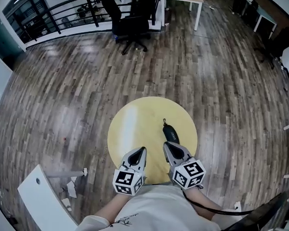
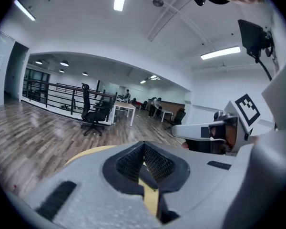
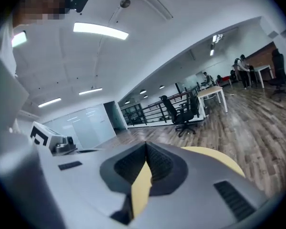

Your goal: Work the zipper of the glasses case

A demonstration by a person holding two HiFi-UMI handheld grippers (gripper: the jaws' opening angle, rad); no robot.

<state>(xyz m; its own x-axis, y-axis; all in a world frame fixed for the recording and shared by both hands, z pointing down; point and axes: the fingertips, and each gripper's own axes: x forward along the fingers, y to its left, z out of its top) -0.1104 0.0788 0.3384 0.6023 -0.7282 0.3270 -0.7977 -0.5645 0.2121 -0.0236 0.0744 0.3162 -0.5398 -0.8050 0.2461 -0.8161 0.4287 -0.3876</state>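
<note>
Work had not begun: the glasses case (image 1: 171, 133) lay ungripped on the yellow surface (image 1: 135, 121), with the right tongs (image 1: 173, 150) just beside the case and the left tongs (image 1: 137, 156) near it, both closed and empty.

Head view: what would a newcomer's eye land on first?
The round yellow table stands out against the dark wood floor. A black glasses case lies on its right half. At the near edge, the left gripper and right gripper hover, both shut and empty.
</note>
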